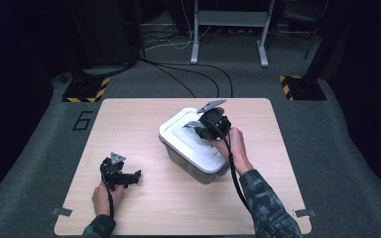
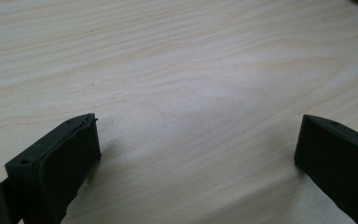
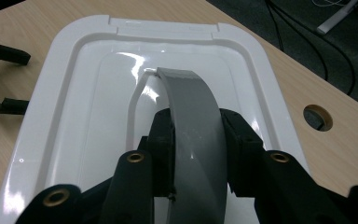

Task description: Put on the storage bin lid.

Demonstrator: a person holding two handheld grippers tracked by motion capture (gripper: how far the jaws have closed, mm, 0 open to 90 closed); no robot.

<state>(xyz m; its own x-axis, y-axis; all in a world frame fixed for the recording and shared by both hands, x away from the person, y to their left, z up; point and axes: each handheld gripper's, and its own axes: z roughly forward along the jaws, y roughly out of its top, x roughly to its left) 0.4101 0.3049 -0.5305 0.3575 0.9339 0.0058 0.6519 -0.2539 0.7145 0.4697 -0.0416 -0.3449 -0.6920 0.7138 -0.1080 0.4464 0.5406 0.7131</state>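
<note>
A dim room with grey carpet and loose cables surrounds the pale wooden table (image 1: pixel 129 208) I am working at. My right gripper (image 3: pixel 196 140) sits on top of the box (image 1: pixel 188 161), its jaws clamped on either side of the grey handle (image 3: pixel 191 112) that arches up from the middle of the white lid (image 3: pixel 74 93). In the right gripper view the pads press against both edges of that strap, and the lid's raised rim runs all around it. From the high view the right gripper (image 1: pixel 212 124) stands over the far end of the lid (image 1: pixel 178 129), with my hand behind it and the cable trailing back along my sleeve. The box stands a little right of the table's centre, turned at an angle to the edges, its clear body under the lid. My left gripper (image 1: pixel 131 177) lies low near the front left of the table, well apart from the box. In the left gripper view its jaws stand wide apart over bare wood (image 2: pixel 191 84), nothing between them.
</note>
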